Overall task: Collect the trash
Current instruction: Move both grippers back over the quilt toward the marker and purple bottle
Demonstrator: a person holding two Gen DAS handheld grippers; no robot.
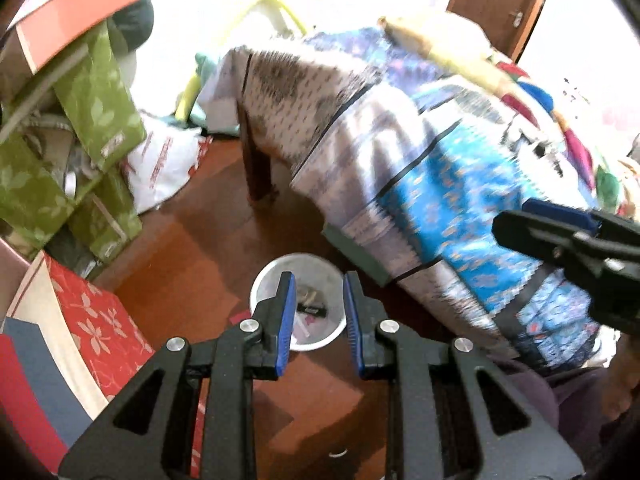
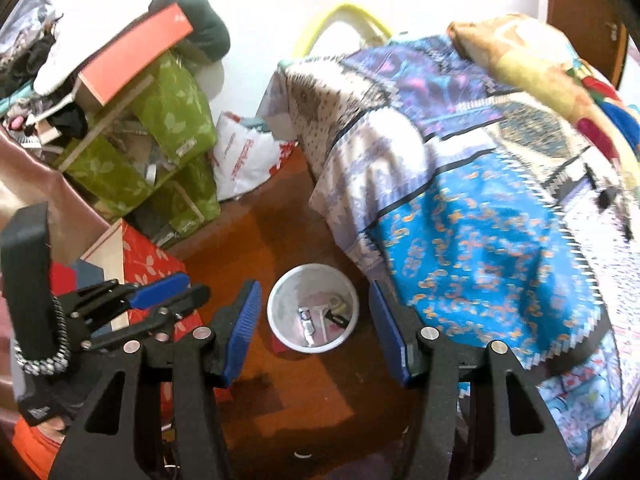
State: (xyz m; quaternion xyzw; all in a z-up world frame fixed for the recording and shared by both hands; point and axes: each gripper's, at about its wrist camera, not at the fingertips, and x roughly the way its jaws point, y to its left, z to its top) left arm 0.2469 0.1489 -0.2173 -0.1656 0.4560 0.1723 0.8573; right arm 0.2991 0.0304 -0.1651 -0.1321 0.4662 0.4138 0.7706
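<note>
While both wrist views look steeply down at a reddish-brown wooden floor [image 2: 320,392], a small round white plastic bin [image 2: 280,322] stands at lower centre of each frame, upright, just beside the hanging edge of a blue, white and purple patterned bedcover [image 2: 472,248] that fills the right half. Inside the bin lie several small pieces of trash [image 2: 320,316]: a white tube-like item, a dark wrapper and pale scraps, too small to tell further. In the left wrist view the left gripper [image 1: 319,312], black with blue pads, frames the bin [image 1: 264,284] from above; its jaws stand a narrow gap apart, released, with nothing between them. The trash [image 1: 310,306] shows through that gap. In the right wrist view the right gripper [image 2: 314,332] has its jaws spread wider on either side of the bin, likewise empty. Each gripper also appears in the other's view: the left one [image 2: 176,290] at lower left, the right one [image 1: 556,224] at the right edge. At upper left sit green leaf-print fabric boxes [image 2: 176,120] topped by an orange-red flat box [image 2: 136,54], with a white plastic shopping bag [image 2: 244,156] beside them on the floor, and a red flower-print box [image 1: 96,320] at lower left
</note>
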